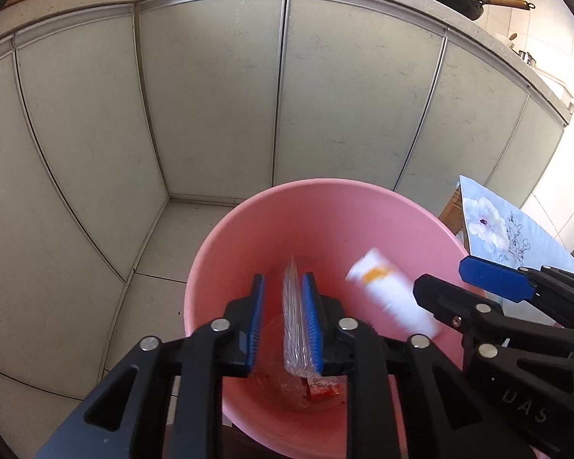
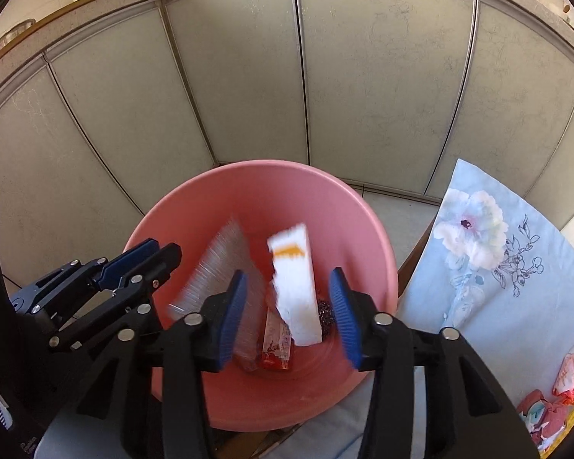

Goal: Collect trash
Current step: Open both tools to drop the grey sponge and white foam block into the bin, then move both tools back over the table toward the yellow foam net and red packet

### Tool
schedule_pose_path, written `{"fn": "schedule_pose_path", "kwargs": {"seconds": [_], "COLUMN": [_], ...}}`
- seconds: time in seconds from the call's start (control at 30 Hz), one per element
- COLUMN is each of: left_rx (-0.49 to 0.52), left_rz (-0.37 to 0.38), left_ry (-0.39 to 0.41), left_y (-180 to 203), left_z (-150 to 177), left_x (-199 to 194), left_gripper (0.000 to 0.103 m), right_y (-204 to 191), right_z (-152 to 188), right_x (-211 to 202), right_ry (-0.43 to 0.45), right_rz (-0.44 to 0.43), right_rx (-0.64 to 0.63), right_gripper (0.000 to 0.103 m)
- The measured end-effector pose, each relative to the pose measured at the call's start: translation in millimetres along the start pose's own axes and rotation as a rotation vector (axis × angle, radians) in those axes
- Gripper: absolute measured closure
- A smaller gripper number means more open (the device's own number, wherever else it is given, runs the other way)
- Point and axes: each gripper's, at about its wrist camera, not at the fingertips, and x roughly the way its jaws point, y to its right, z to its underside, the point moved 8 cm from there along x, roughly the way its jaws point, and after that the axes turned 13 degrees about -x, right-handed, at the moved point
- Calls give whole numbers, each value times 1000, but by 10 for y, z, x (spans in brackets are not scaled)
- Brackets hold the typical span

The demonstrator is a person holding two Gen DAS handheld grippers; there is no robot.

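The left gripper (image 1: 283, 321) stands parted, a ribbed clear plastic wrapper (image 1: 292, 317) loose against 1 blue pad. The right gripper (image 2: 289, 310) gapes around a blurred white-and-orange paper carton (image 2: 294, 287), untouched. Both hang inside the round pink plastic bin's (image 2: 371, 237) rim, near grey cabinet doors (image 1: 210, 95).

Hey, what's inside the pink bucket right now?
Inside the pink bucket: a white-and-orange packet and a clear ribbed plastic piece, both blurred, above a red wrapper and a dark scrubber-like clump. Whatever lies beneath these stays hidden.
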Motion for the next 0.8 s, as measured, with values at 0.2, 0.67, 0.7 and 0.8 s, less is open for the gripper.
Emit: {"fn": "schedule_pose_path", "kwargs": {"seconds": [0.2,0.67,0.7,0.8], "left_rx": [0,56,62,79], "left_rz": [-2,54,60,75], "left_ry": [15,73,77,88], "left_y": [24,343,366,458], "left_z": [-58,-115,-115,-113], "left_x": [-76,-561,-602,-704], "left_gripper": [71,65,65,64], "right_y": [25,262,267,334], "right_z": [8,72,88,156], "right_x": [-101,-671,-706,-828], "right_ry": [21,113,118,133], "right_rz": [7,54,58,75], "right_rx": [0,37,39,49], "right_gripper": [57,57,57,57]}}
